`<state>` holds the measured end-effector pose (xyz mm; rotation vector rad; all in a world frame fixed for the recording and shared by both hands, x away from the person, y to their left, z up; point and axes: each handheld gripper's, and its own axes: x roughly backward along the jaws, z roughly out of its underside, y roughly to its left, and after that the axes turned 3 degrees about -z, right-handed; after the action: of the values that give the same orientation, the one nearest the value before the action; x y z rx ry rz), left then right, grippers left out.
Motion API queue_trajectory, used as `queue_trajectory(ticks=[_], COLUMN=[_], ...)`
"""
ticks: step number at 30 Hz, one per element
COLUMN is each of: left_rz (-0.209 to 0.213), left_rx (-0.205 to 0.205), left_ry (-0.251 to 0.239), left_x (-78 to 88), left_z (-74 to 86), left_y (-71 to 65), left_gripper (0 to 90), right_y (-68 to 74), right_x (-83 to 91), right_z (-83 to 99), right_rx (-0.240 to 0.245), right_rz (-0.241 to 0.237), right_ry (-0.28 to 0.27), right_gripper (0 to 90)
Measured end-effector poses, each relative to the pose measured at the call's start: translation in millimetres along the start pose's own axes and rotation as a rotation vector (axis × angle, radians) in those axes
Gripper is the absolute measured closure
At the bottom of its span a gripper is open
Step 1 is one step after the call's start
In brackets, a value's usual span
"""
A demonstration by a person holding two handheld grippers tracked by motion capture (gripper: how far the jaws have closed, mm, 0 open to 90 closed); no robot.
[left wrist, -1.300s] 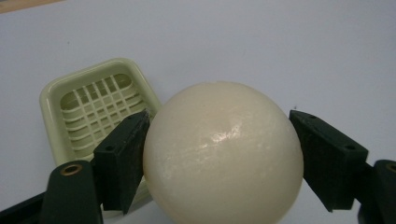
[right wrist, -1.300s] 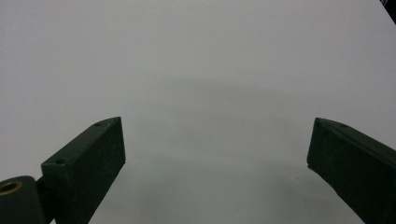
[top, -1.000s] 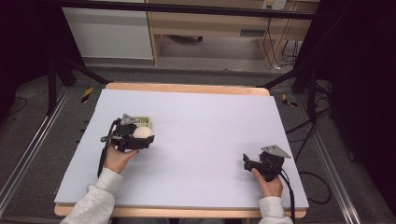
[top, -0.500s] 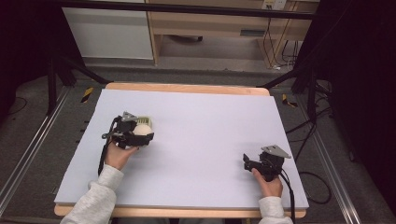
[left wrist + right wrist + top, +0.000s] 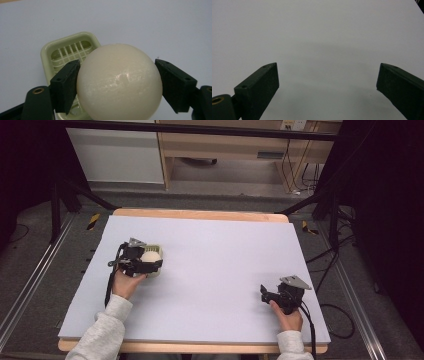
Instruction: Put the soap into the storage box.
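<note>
A smooth cream-white ball [image 5: 119, 82] sits between the two black jaws of my left gripper [image 5: 117, 75], which is shut on it. Just behind and under the ball lies a pale green soap dish [image 5: 67, 50] with a slatted bottom; whether the ball touches it I cannot tell. From the high view, the left gripper [image 5: 150, 261] holds the ball [image 5: 149, 256] over the dish [image 5: 155, 249] at the table's left. My right gripper [image 5: 264, 292] rests near the front right, and its jaws [image 5: 328, 75] stand wide apart over bare board.
The white board [image 5: 220, 255] covers a wooden table. Dark stand legs [image 5: 65, 195] and cables [image 5: 325, 265] flank the table on the floor. A wooden cabinet [image 5: 225, 150] stands beyond the far edge.
The left gripper has crept slightly farther from the person with the ball, over the dish. The right gripper has stayed where it was.
</note>
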<state>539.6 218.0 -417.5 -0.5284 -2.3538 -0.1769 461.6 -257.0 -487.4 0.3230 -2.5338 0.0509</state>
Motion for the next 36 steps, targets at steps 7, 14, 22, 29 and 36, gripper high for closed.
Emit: queue_trajectory(ticks=[7,14,22,29,36], left_rz=[-0.014,-0.028,-0.04,-0.056,-0.058], left_rx=[-0.006,0.009,0.023,0.012,0.027], left_ry=[-0.001,0.011,0.033,0.055,0.048], left_x=[1.9,-6.5,-19.9,-29.1,-28.5], left_z=[-6.9,-8.6,-7.2,-5.1,-4.6], left_y=[2.7,8.6,15.5,16.6,21.1], left_gripper=[22.7,22.7,22.7,22.7,22.7], right_y=[0.4,0.1,0.3,0.4,0.3], right_x=[0.2,0.0,0.1,0.2,0.2], right_z=[0.0,0.0,0.0,0.0,0.0], right_rx=[0.001,0.001,-0.003,-0.003,0.001], right_rz=[0.001,0.0,-0.002,-0.002,-0.002], right_ry=[-0.001,0.0,0.001,0.001,0.0], right_gripper=[4.7,4.7,4.7,4.6,4.7])
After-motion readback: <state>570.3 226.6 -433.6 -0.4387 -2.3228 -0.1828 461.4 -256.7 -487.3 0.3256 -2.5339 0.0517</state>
